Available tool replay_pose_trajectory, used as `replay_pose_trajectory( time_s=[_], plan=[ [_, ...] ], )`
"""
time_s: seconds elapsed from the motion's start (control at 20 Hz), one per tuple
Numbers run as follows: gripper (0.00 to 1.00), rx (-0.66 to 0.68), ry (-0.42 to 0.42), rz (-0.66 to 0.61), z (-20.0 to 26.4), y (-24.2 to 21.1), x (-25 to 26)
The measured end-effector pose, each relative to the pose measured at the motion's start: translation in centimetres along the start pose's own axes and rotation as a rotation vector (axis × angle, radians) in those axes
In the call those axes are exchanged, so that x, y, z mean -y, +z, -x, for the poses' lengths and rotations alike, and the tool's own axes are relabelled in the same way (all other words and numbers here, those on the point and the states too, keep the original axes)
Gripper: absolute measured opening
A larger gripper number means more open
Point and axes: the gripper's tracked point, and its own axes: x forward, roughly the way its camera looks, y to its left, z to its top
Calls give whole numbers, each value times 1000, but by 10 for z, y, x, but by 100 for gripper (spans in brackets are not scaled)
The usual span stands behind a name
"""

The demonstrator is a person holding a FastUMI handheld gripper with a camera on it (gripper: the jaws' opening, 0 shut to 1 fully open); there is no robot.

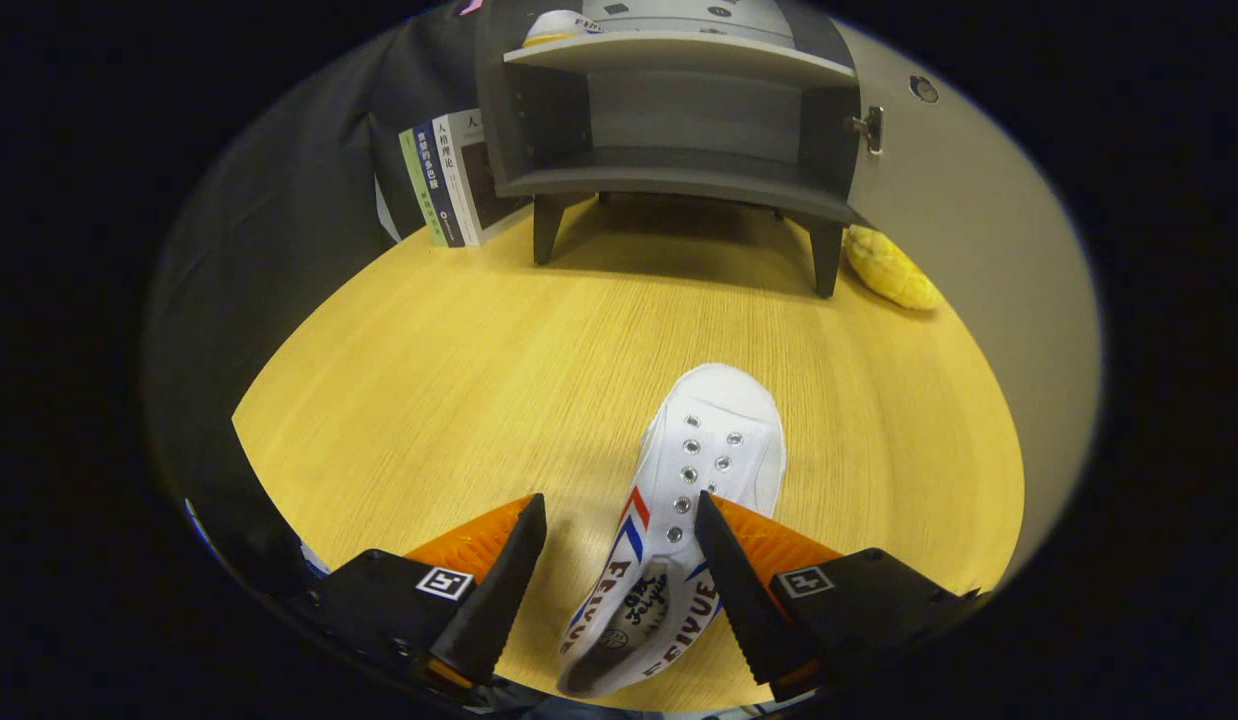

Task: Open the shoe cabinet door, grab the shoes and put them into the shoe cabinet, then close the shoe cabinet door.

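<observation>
Booth: black cloth wall (279, 200) closes the scene from 9 to 11 o'clock; a plain beige panel (989, 260), which I take to be the cabinet's swung-open door, runs from 1 to 3 o'clock, carrying a metal hinge (867, 128) and a round fitting (923, 89).

Surface: light wood-grain table (459, 380), smooth, with an edge that looks rounded in this lens. It bears everything listed below.

Shoe cabinet (669, 130): grey, at 12 o'clock, far side of the table, standing on short dark legs. Door open; two shelves exposed. Lower shelf bare. A second white shoe (557, 27) sits at the left of the upper level, partly cut off.

Books (447, 180): a small row standing at 11 o'clock, touching the cabinet's left side, leaning against the cloth.

White shoe (694, 500): canvas, red and blue stripes, metal eyelets, no laces. It lies on the table near me, toe pointing toward 12 o'clock and the cabinet, well apart from it. Its heel end lies between my fingers.

Yellow corn-like object (891, 268): at 2 o'clock, just beside the cabinet's right front leg.

My claw (619, 520): spread wide. Right finger's pad (724, 550) looks to overlap the shoe's side; contact I cannot confirm. Left finger (509, 570) stands clear of it. Nothing grasped.
</observation>
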Motion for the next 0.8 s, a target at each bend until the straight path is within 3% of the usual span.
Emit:
replay_pose_trajectory(
  time_s=[0.4, 0.55, 0.65, 0.8],
  plan=[
    [58, -62, -75, 98, -3, -5, 10],
    [42, -50, -50, 90, -11, -6, 10],
    [7, -66, -23, 19, -5, -11, 4],
    [1, -48, -24, 15, -4, -8, 8]
  ],
)
